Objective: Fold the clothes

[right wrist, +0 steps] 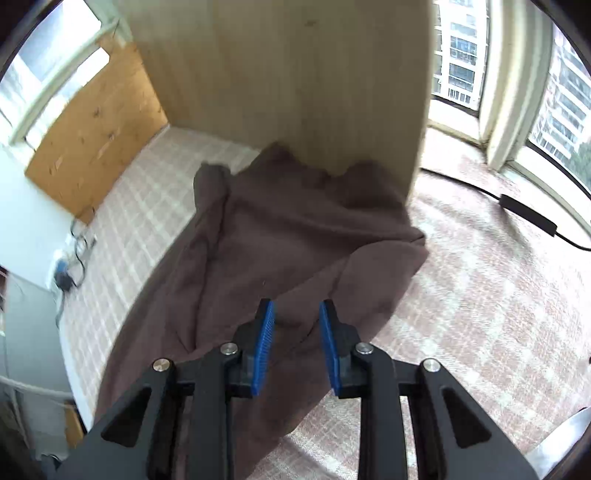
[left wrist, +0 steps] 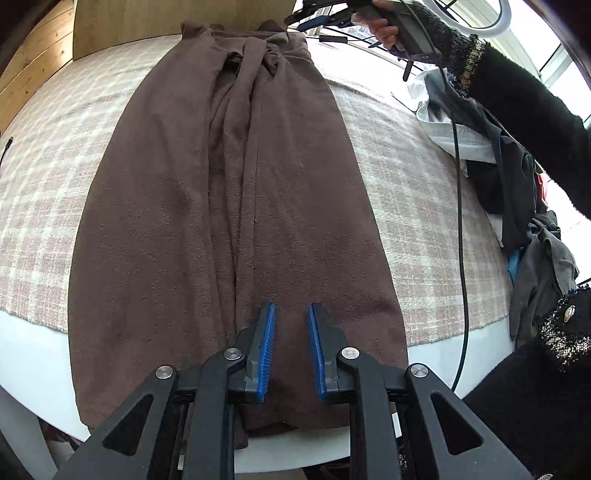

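Note:
A long brown garment (left wrist: 229, 192) lies lengthwise on the pink checked tablecloth (left wrist: 406, 177), folded in along both sides. Its near hem hangs over the table's white edge. My left gripper (left wrist: 291, 306) hovers over that near end, blue pads apart and nothing between them. In the right wrist view, the garment's far end (right wrist: 295, 236) is bunched against a wooden board (right wrist: 295, 74). My right gripper (right wrist: 296, 304) stands open just above that bunched cloth, holding nothing. A hand (left wrist: 380, 27) in a black sleeve carries it at the top right of the left wrist view.
A heap of dark and white clothes (left wrist: 509, 166) lies along the table's right side, crossed by a black cable (left wrist: 460, 221). A black power adapter (right wrist: 524, 214) with its cord lies near the windows. Wooden panels stand behind the table.

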The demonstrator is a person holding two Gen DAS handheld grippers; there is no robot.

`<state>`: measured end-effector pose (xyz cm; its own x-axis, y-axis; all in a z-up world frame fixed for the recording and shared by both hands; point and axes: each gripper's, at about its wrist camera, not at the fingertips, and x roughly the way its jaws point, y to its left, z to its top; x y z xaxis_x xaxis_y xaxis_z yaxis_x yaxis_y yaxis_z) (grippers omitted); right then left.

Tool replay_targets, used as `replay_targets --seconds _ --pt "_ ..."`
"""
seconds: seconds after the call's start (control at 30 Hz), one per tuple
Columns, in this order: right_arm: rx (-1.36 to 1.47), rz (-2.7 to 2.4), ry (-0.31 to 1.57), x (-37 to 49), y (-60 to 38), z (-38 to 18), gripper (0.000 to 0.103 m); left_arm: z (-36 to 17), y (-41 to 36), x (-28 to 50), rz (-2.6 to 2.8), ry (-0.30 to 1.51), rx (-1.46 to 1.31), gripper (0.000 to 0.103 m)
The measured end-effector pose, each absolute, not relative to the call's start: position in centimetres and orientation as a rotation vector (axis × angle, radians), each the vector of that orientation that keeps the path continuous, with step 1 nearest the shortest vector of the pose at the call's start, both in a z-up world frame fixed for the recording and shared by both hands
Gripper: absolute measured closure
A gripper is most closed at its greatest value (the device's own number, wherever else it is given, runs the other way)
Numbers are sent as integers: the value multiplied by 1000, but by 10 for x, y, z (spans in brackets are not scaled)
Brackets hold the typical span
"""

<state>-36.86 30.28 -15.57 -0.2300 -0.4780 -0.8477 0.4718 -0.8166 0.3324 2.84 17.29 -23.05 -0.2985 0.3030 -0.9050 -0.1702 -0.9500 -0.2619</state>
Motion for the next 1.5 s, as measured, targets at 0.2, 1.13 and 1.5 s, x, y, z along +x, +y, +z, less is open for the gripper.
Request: replay_targets --seconds 0.2,1.13,1.5 --pt "1502 -2005 28 -366 319 -181 78 -231 173 26 2295 -170 -1670 85" --pt "1609 -2263 -261 6 340 -204 78 -210 14 20 2119 39 -1624 75" --pt "1656 -2412 -362 58 298 -212 78 -221 4 0 2054 -28 -1547 70"
